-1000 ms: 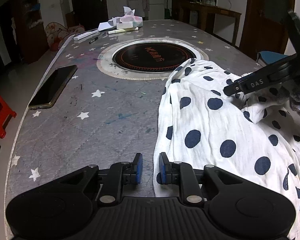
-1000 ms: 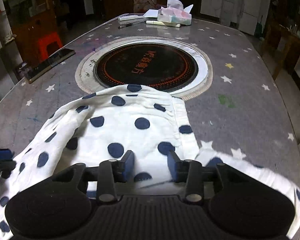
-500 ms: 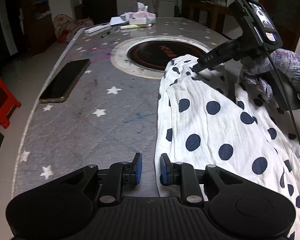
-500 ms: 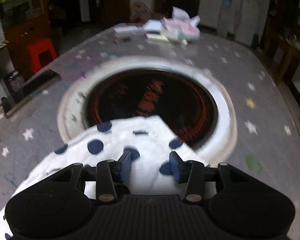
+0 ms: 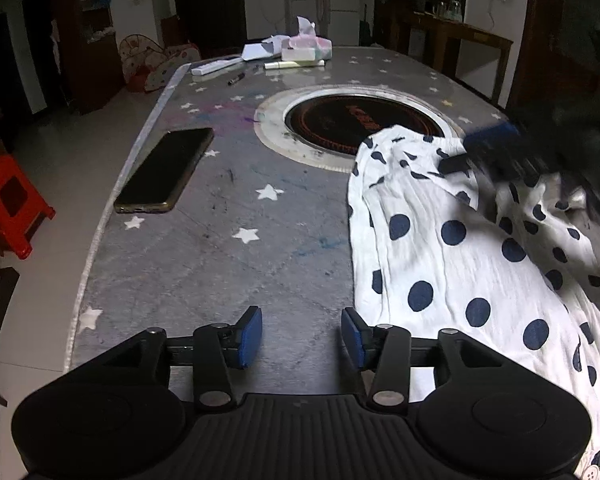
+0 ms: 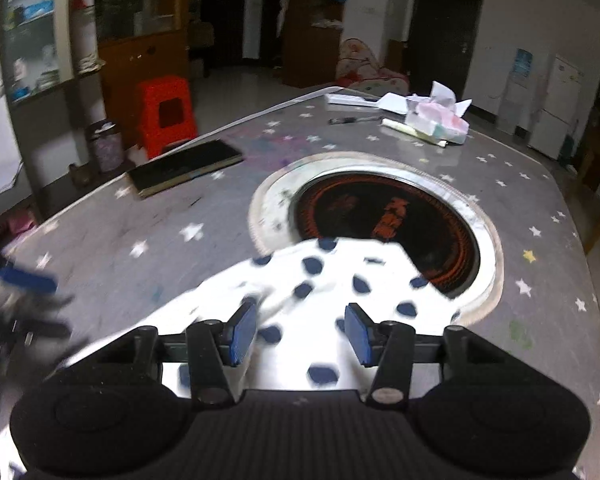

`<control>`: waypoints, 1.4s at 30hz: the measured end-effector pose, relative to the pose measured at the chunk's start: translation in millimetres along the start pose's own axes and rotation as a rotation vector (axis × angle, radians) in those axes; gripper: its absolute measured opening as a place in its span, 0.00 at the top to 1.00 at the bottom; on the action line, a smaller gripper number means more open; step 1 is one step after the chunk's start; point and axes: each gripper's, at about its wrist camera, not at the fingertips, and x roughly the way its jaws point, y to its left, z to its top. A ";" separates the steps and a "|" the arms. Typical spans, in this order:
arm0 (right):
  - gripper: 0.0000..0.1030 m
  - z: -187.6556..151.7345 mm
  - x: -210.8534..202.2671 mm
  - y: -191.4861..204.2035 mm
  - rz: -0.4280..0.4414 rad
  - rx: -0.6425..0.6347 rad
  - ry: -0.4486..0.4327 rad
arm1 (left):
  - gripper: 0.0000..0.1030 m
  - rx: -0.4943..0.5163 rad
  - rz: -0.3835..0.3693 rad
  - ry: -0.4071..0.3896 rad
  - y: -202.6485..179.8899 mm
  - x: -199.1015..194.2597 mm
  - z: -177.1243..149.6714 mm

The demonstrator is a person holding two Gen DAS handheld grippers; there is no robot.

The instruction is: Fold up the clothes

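Left tool (image 5: pixel 301 336): jaws have just been opening, now spread over bare worktop (image 5: pixel 228 264), nothing between them.
Right tool (image 6: pixel 300 334): jaws have just been opening, spread above the garment (image 6: pixel 332 280), cloth released.
Meaning: fold probably just laid down.
Garment: thin crinkled white cloth with navy dots, far edge overlapping the round glossy hob (image 5: pixel 360 122).

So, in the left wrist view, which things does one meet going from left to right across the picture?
red stool → phone → round cooktop → polka-dot garment
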 end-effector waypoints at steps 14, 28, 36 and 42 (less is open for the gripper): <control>0.51 -46.7 -28.0 21.5 0.021 0.003 0.037 | 0.54 0.011 -0.057 -0.041 -24.6 -18.2 -5.1; 0.51 -88.7 -82.3 -12.7 -0.028 0.120 -0.008 | 0.67 0.004 -0.078 -0.005 -49.9 16.8 -1.4; 0.51 -123.0 -102.2 -55.4 -0.098 0.262 0.013 | 0.95 0.086 -0.031 0.002 -52.4 15.7 -12.7; 0.51 -141.8 -106.4 -80.1 -0.122 0.364 0.029 | 0.94 0.108 -0.024 0.009 -51.2 4.5 -22.8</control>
